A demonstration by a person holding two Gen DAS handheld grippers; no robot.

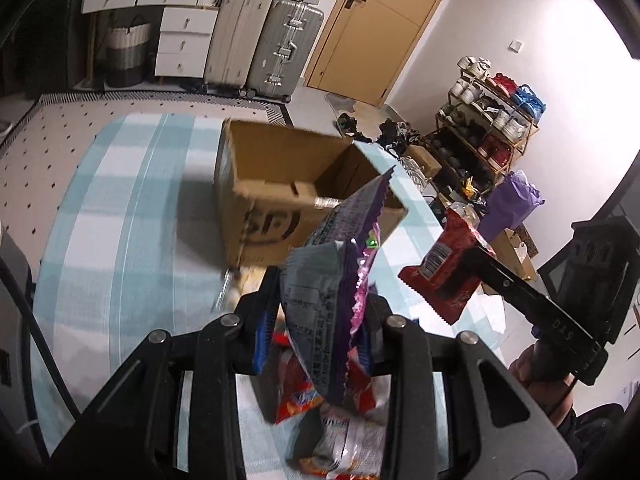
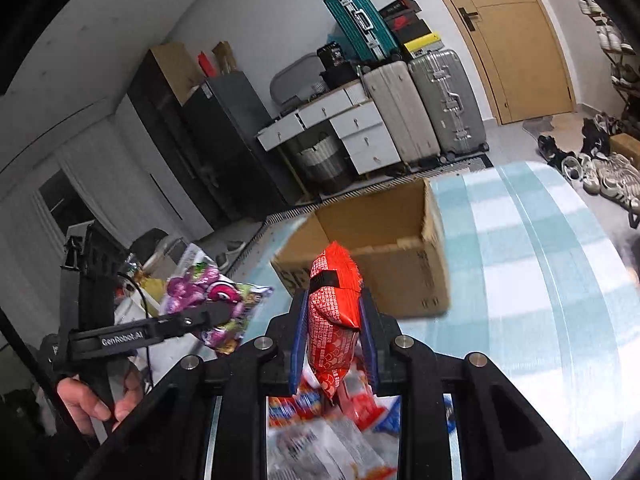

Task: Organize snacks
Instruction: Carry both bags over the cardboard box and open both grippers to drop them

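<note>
My left gripper [image 1: 320, 300] is shut on a purple and silver snack packet [image 1: 340, 264], held up above the table. That packet [image 2: 216, 300] and the left gripper [image 2: 224, 310] also show at the left of the right wrist view. My right gripper [image 2: 334, 308] is shut on a red snack packet [image 2: 334, 312], which appears at the right of the left wrist view as a red packet [image 1: 444, 268] in the right gripper [image 1: 468, 264]. An open cardboard box [image 1: 288, 196] [image 2: 384, 248] stands on the table ahead of both. More loose snack packets [image 1: 340, 432] [image 2: 332, 432] lie below the grippers.
The table carries a blue and white checked cloth [image 1: 132, 216] [image 2: 540, 272]. Suitcases [image 1: 264, 40] and white drawers [image 1: 184, 40] stand against the far wall beside a wooden door [image 1: 380, 20]. A shoe rack [image 1: 488, 120] is at the right. A hand [image 2: 92, 400] grips the left tool's handle.
</note>
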